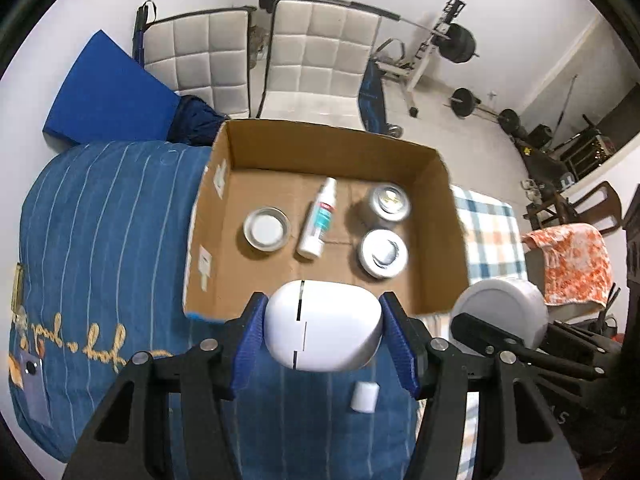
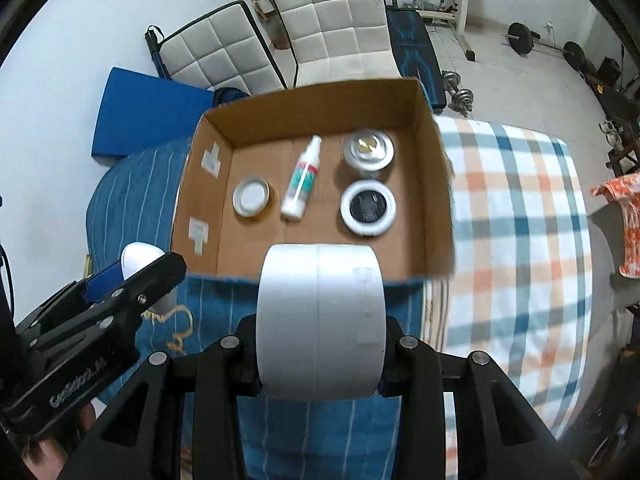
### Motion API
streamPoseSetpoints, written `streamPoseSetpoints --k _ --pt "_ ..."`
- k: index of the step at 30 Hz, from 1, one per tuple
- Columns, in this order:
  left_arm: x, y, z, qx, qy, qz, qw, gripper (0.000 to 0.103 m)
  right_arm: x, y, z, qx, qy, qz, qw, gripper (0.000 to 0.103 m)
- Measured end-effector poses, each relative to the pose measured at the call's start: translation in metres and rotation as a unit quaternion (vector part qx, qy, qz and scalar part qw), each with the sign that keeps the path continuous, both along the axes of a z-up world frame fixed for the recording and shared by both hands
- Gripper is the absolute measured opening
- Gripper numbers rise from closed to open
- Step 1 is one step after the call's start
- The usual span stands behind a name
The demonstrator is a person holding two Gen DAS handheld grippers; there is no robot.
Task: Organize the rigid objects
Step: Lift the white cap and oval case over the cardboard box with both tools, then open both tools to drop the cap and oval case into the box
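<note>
Soft striped blue bedding [image 1: 100,220] under open corrugated cardboard box [image 1: 440,216]. Left gripper [image 1: 324,330] fingers pinching smooth white rounded case [image 1: 324,324]; right gripper [image 2: 320,344] fingers clamping glossy white cylindrical jar [image 2: 320,320], both before box.

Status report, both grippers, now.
Left gripper shut on white case. Right gripper shut on white jar. Cardboard box ahead, four items inside. Path clear.
</note>
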State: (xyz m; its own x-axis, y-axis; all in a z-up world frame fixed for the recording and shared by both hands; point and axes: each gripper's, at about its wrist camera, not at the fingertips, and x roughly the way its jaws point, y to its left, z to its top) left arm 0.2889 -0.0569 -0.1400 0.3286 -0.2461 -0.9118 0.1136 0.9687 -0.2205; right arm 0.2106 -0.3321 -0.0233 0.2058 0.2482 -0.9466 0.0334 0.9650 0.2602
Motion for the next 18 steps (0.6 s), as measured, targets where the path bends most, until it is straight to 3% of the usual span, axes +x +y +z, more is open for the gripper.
streamPoseSetpoints --k 7,11,16,18 --pt "0.056 0.017 -0.064 0.005 0.077 0.001 0.9971 0.055 0.063 0.022 -0.064 -0.014 0.043 0.005 0.999 0.040" --pt "0.072 0.018 -0.123 0.007 0.145 -0.007 0.9893 0.055 0.083 0.036 -0.115 -0.027 0.076 0.013 0.997 0.040" --pt "0.086 0.019 -0.168 0.018 0.186 -0.007 0.9823 0.055 0.096 0.049 -0.166 -0.032 0.113 0.023 0.993 0.040" --pt "0.090 0.020 -0.180 0.006 0.199 -0.007 0.9800 0.055 0.100 0.052 -0.183 -0.042 0.123 0.026 0.991 0.040"
